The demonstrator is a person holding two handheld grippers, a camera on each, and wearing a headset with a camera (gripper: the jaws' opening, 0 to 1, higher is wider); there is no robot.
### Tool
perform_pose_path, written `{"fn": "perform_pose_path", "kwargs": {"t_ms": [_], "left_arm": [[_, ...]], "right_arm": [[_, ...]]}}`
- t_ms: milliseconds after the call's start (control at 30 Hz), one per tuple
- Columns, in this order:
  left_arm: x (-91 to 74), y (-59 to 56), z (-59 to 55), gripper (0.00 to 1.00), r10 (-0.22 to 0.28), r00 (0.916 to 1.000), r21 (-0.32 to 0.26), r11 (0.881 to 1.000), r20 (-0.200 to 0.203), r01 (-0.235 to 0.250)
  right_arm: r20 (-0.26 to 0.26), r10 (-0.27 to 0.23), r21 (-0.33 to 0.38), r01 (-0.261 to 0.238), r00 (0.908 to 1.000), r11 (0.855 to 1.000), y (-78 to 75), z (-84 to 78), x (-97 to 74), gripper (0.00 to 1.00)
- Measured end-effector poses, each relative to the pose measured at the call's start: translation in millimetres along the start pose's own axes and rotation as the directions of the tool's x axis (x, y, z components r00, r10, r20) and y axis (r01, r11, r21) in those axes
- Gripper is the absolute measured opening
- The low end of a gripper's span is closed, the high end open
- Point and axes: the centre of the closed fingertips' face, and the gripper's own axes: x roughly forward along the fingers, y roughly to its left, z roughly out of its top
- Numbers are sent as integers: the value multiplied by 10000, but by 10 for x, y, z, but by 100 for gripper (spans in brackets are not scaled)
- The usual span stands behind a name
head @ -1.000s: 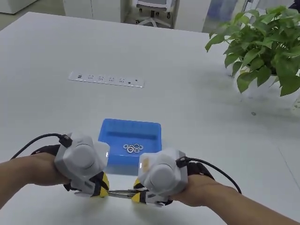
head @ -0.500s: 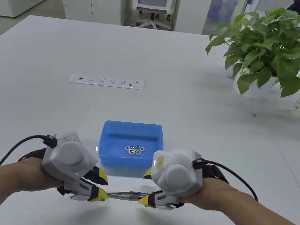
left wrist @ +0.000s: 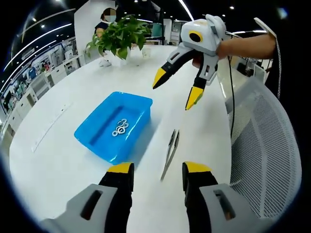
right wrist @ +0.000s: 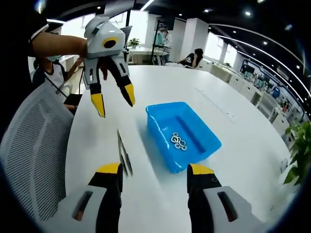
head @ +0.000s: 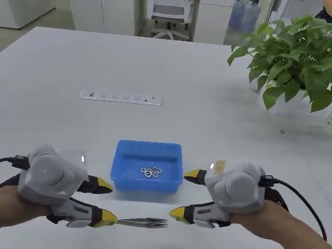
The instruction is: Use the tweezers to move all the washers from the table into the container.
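Note:
Metal tweezers (head: 142,222) lie flat on the white table near its front edge, between my two grippers and touched by neither. They also show as tweezers (left wrist: 170,152) and tweezers (right wrist: 124,154). A blue container (head: 147,165) sits just behind them with several washers (head: 150,171) inside, seen too as washers (left wrist: 119,128) and washers (right wrist: 179,141). My left gripper (head: 105,201) stands open left of the tweezers. My right gripper (head: 182,194) stands open on their right. The two grippers face each other, yellow tips apart.
A white power strip (head: 121,97) lies on the table beyond the container. A potted plant (head: 290,57) stands at the far right. A mesh office chair (left wrist: 265,145) is close to the table's near edge, and another chair (head: 170,13) is past the far edge.
Both grippers were shut on the tweezers, then opened and drew apart, left to the left, right to the right. The tweezers now lie free on the table.

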Motion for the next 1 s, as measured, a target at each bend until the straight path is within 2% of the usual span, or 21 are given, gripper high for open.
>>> {"fn": "perform_pose_path", "kwargs": {"t_ms": [100,200,333,433,600,767,1000], "left_arm": [[-71,36,44,57,260,9995,-156,9995,173,-258],[-137,60,81,67,376,9981,-317,9988,496,-361],[-209,89,99,78,475,9965,-412,9981,690,-448],[-241,74,141,84,450,9950,-332,9986,892,-422],[-241,61,162,95,355,9945,-273,9991,982,-329],[-217,53,145,99,196,9968,-36,9998,769,-194],[-232,69,174,99,113,9967,34,9999,808,-116]], "right_arm": [[141,-234,408,228,9996,9989,-86,-46,-107,63],[214,-384,597,371,9990,9975,-128,-88,-186,72],[364,-489,847,457,9981,9954,-167,-131,-260,80],[318,-485,977,452,9983,9942,-183,-174,-279,87],[271,-333,1019,304,9991,9943,-157,-204,-291,96],[134,116,972,-128,9998,9952,-63,-253,-269,100],[97,44,879,-52,9999,9961,-72,-251,-296,100]]}}
